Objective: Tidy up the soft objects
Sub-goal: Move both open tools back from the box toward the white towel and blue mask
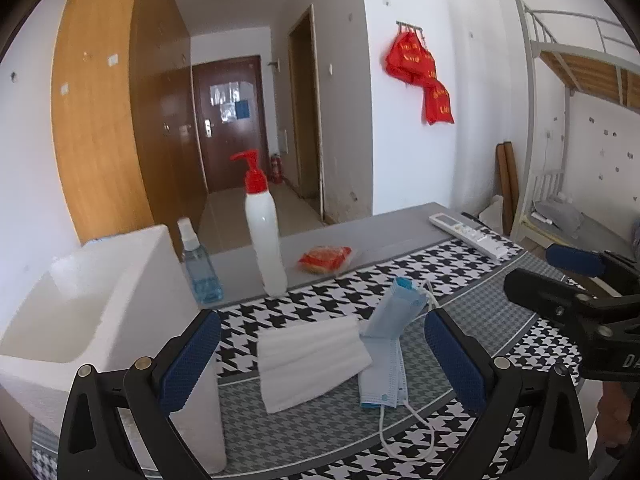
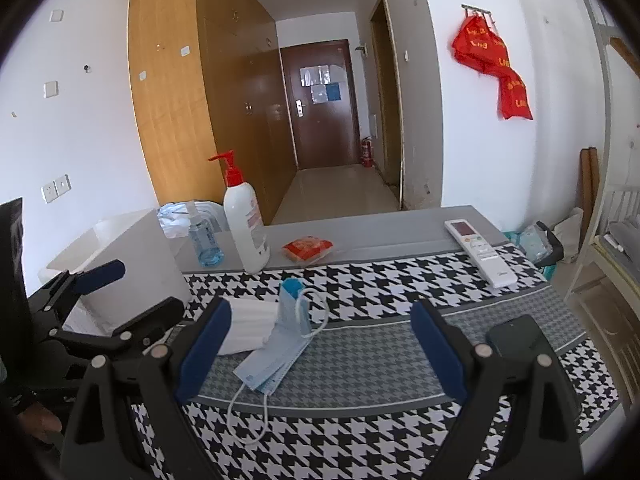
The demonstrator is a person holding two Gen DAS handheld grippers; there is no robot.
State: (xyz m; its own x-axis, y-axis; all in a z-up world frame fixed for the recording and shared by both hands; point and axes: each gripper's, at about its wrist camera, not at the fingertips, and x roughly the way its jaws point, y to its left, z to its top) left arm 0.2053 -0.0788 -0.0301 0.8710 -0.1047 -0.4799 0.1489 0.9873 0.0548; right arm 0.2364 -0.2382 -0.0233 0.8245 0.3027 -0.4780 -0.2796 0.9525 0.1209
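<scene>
Masks are lying on the houndstooth tablecloth (image 1: 500, 264) directly ahead of me: a white mask stack (image 1: 308, 360) and a blue mask stack (image 1: 386, 364), the blue one overlapping the white one's right edge, with part of it propped up at an angle. I am holding the left gripper (image 1: 320, 364) with its jaws spread wide, straddling both stacks and gripping nothing. I am holding the right gripper (image 2: 320, 348) equally wide apart and empty, just right of the stacks.

Handling assessment: I am judging both stacks to be very light, limp and layered, so individual masks are likely to slide apart or fan out under a loose pinch. The elastic ear loops (image 1: 404, 432) are trailing toward me and could snag. I am planning to pinch across the full thickness of a stack near the middle of a long edge, not by a loop.

A white storage bin (image 1: 80, 312) is sitting just beside the left gripper, and I am treating it as the probable destination. A white pump bottle (image 1: 264, 236), a blue spray bottle (image 1: 200, 268), a red snack packet (image 1: 324, 258) and a remote control (image 1: 468, 234) are standing farther back.
</scene>
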